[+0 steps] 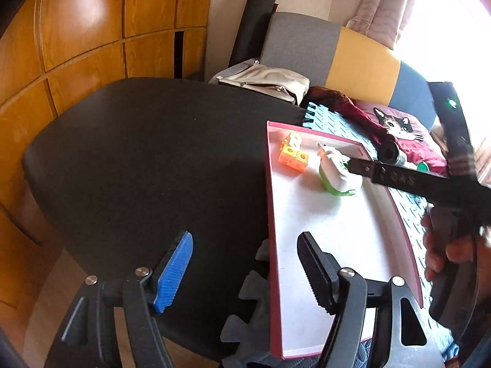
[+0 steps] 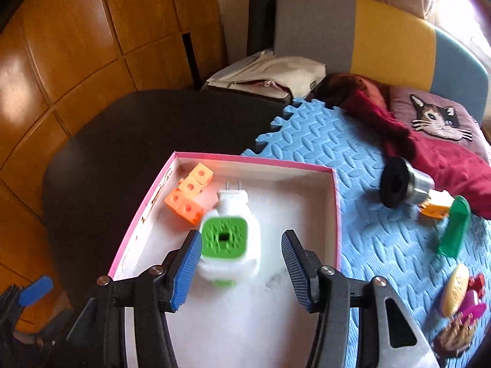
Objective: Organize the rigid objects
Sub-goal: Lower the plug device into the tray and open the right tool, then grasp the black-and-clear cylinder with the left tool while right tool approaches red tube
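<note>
A pink-rimmed white box [image 2: 336, 202] lies on the blue foam mat [image 2: 362, 165]. Inside it are orange linked cubes [image 2: 188, 194] and a white and green plug-in device [image 2: 230, 242]. My right gripper [image 2: 241, 271] is open around the device, its left pad close beside it, the right pad apart. In the left wrist view the box [image 1: 271, 202], the cubes [image 1: 293, 155] and the device [image 1: 336, 173] show, with my right gripper's finger at the device. My left gripper [image 1: 245, 271] is open and empty, straddling the box's near left wall.
On the mat right of the box lie a black and silver cylinder [image 2: 402, 185], an orange piece [image 2: 434, 207], a green piece [image 2: 455, 230] and several small items [image 2: 460, 294]. A black tabletop [image 2: 147, 135], red cloth [image 2: 438, 156], cat cushion [image 2: 438, 119] and wooden wardrobe [image 2: 76, 46] surround.
</note>
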Tool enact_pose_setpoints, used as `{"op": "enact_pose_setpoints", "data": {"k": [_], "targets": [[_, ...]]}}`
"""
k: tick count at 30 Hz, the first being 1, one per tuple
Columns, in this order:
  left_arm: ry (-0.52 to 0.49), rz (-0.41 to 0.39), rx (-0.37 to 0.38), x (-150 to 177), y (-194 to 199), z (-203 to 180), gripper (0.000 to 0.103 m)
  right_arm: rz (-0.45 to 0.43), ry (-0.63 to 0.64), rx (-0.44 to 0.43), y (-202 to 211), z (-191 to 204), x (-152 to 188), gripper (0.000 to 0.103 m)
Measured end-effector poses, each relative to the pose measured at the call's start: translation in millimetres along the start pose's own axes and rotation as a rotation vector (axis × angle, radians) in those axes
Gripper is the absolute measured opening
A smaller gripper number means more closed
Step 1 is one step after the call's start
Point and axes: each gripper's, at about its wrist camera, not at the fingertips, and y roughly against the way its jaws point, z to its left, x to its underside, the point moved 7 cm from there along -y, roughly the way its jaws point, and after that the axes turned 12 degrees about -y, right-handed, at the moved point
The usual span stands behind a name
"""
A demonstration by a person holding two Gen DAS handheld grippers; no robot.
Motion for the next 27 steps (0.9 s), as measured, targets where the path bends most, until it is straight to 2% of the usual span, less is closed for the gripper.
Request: {"op": "enact_pose_setpoints", "data": {"k": [9,20,27], "targets": [[-0.046,-0.033,0.001,-7,15,-19,0.080,-0.055,-0.026,0.016,42,-31,24,0.055],[-0.116,-0.045,0.006,-11,24,-42,0.080,-0.102,-0.082,0.071,84,-90,43,0.055],[-0.158,-0.049,0.023,-17,24,-62,0.080,-0.141,-0.140,0.125,107,-139,43,0.055]]}}
